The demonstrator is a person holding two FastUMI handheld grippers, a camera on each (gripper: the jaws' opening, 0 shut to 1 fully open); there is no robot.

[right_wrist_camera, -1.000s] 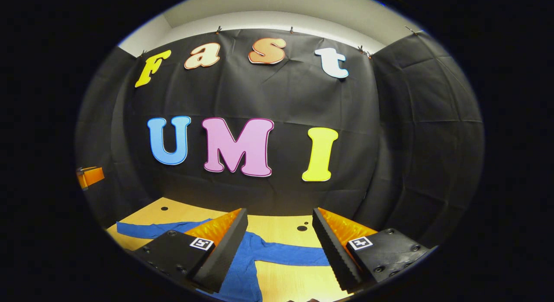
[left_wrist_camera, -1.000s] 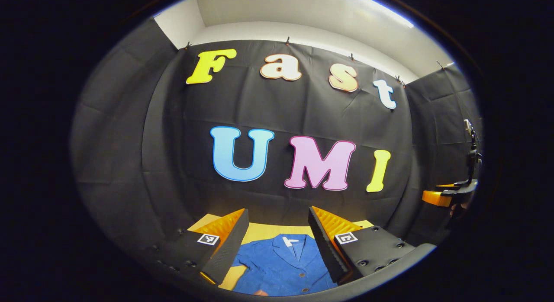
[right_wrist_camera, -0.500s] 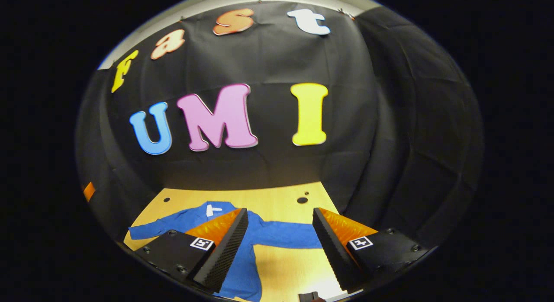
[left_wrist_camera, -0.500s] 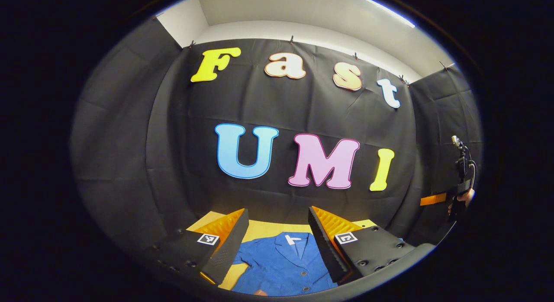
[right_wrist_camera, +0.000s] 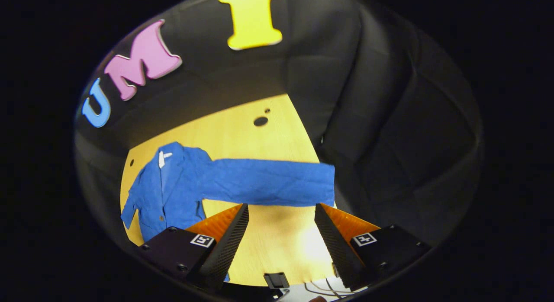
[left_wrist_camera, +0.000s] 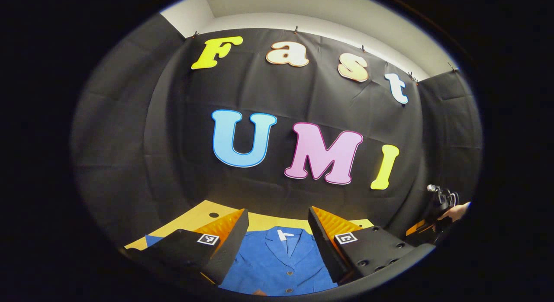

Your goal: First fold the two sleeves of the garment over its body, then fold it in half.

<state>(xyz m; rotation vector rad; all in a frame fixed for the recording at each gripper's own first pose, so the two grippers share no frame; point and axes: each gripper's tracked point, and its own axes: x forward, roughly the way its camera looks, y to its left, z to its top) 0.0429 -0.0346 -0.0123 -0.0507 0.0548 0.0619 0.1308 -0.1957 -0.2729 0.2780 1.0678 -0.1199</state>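
Yellow wooden table [right_wrist_camera: 277, 237]: carries my blue jacket [right_wrist_camera: 173, 194], spread flat and face up, one sleeve [right_wrist_camera: 268, 182] stretched straight out to the table's edge. My right gripper [right_wrist_camera: 280, 226] hangs above bare tabletop near that sleeve, fingers wide apart, holding nothing. My left gripper [left_wrist_camera: 277, 241] hovers over the jacket's collar, likewise wide and empty.

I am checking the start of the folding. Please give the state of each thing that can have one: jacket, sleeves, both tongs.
Jacket: flat on the table, front up, unfolded.
Right sleeve: stretched straight out to the side, cuff at the table edge, not folded.
Left sleeve: lying out from the body, not folded.
Left tongs: open, above the jacket, holding nothing.
Right tongs: open, near the right sleeve, holding nothing.
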